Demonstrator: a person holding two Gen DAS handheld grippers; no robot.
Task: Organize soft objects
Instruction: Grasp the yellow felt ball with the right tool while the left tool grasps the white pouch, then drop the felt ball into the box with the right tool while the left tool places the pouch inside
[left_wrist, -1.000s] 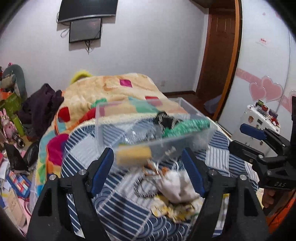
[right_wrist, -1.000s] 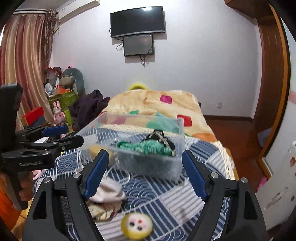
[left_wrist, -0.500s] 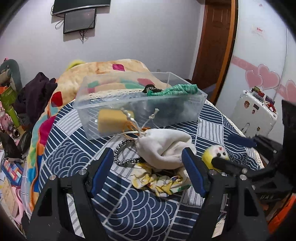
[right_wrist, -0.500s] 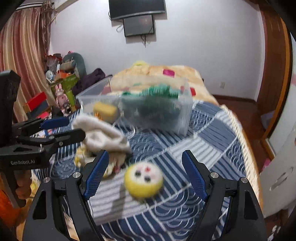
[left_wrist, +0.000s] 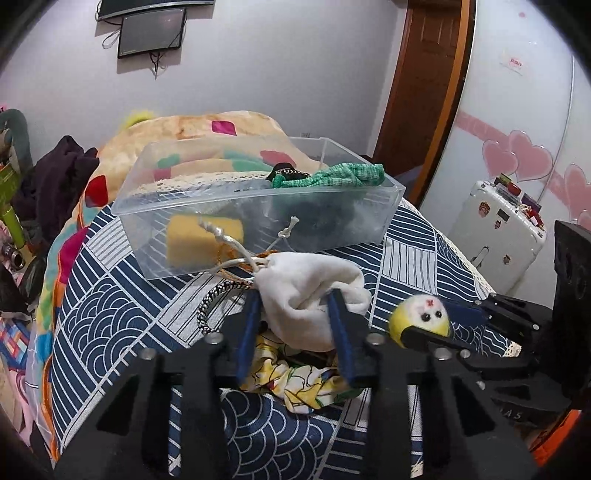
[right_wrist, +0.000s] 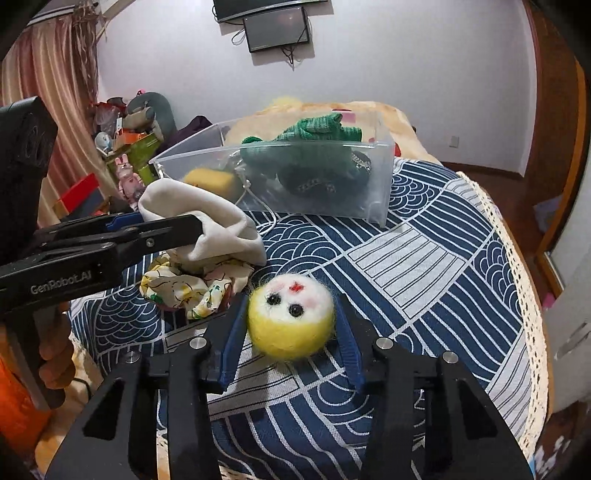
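Left tongs (left_wrist: 295, 314) pinch the white drawstring pouch (left_wrist: 310, 295), which sits atop a floral scrunchie (left_wrist: 295, 384) on the blue patterned bedspread (right_wrist: 424, 258). Right tongs (right_wrist: 291, 317) are pressed against both sides of the yellow felt ball with a face (right_wrist: 291, 317), low over the bedspread. Behind both stands the clear plastic bin (left_wrist: 258, 210), holding a yellow sponge (left_wrist: 203, 240) and a green knit piece (left_wrist: 332, 177) draped over its rim.

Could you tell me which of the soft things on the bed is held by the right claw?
The round yellow plush ball with a face; the white pouch is in the left claw instead.
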